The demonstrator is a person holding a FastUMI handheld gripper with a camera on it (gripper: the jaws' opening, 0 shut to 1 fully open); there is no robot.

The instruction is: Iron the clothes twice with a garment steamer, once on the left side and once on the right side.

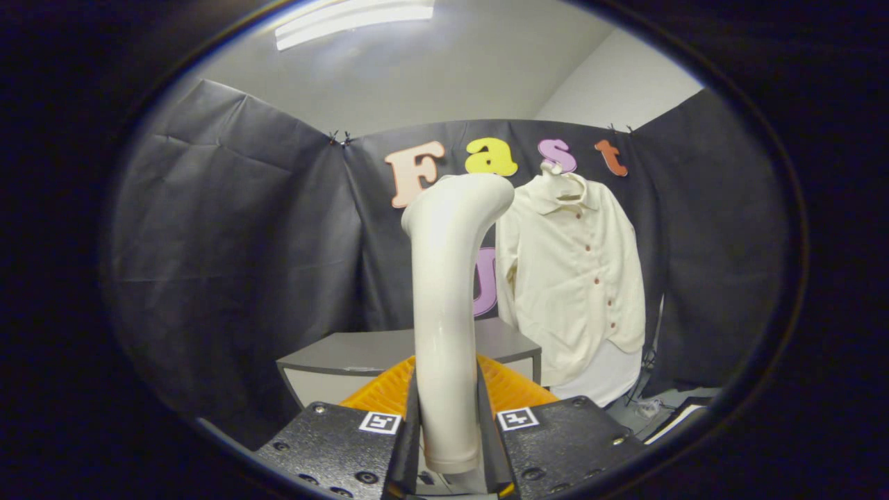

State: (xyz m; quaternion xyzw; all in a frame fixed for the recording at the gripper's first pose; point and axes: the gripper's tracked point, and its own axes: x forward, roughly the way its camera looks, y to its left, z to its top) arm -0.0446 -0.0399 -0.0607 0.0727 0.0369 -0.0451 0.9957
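A cream-white garment steamer [446, 305] stands upright between my fingers, its handle pinched on both sides and its curved head bending toward the right at the top. My gripper [446, 410] is shut on that handle. Beyond the fingers and to the right, a cream button-up shirt [573, 278] hangs on a hanger against the booth's back wall, still some way off from the steamer head. The shirt's front faces me, with a row of small reddish buttons down the middle.
A grey table [368, 347] stands below and behind the steamer, left of the shirt. A ridged orange object [510, 389] lies just ahead of the fingers. Cables and a flat dark item [677, 413] lie on the floor under the shirt.
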